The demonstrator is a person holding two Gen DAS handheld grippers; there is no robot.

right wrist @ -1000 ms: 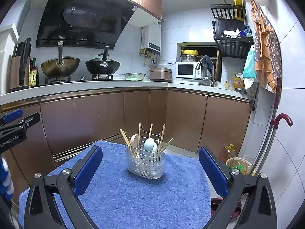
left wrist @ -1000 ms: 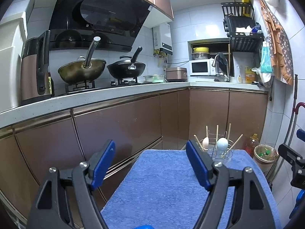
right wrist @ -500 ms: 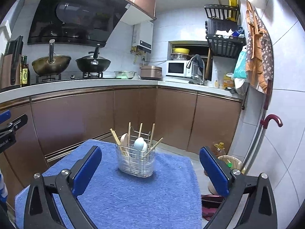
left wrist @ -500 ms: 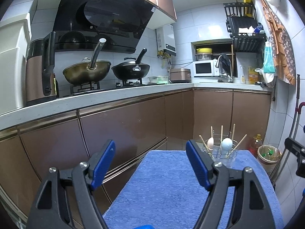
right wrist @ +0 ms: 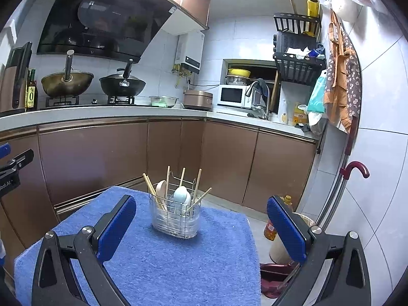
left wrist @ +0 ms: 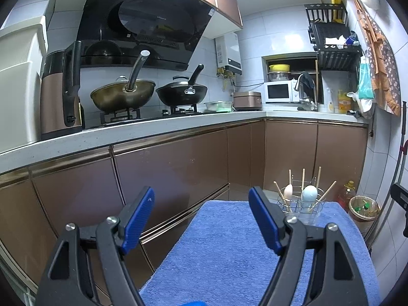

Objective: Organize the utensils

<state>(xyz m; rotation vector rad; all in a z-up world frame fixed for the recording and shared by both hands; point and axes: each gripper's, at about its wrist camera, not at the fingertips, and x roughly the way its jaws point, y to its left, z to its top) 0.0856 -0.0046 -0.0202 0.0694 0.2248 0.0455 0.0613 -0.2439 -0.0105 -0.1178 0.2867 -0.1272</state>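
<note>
A clear utensil holder with a wire frame (right wrist: 175, 215) stands upright at the far end of a blue towel (right wrist: 158, 260). It holds several wooden chopsticks (right wrist: 149, 187), a pink spoon (right wrist: 161, 188) and a pale blue spoon (right wrist: 180, 194). The holder also shows in the left wrist view (left wrist: 300, 209) at the right. My left gripper (left wrist: 201, 215) is open and empty above the towel's (left wrist: 224, 252) near left part. My right gripper (right wrist: 201, 224) is open and empty, short of the holder.
Brown cabinets (right wrist: 97, 158) under a white counter (right wrist: 107, 114) run behind the table. Two woks (right wrist: 67, 83) sit on the stove. A bin (left wrist: 363, 207) and an oil bottle (right wrist: 270, 229) stand on the floor at the right, near a red-handled umbrella (right wrist: 354, 172).
Both grippers have drifted back and up a little, so the holder sits slightly lower and farther in both views. Both stay open and empty.
</note>
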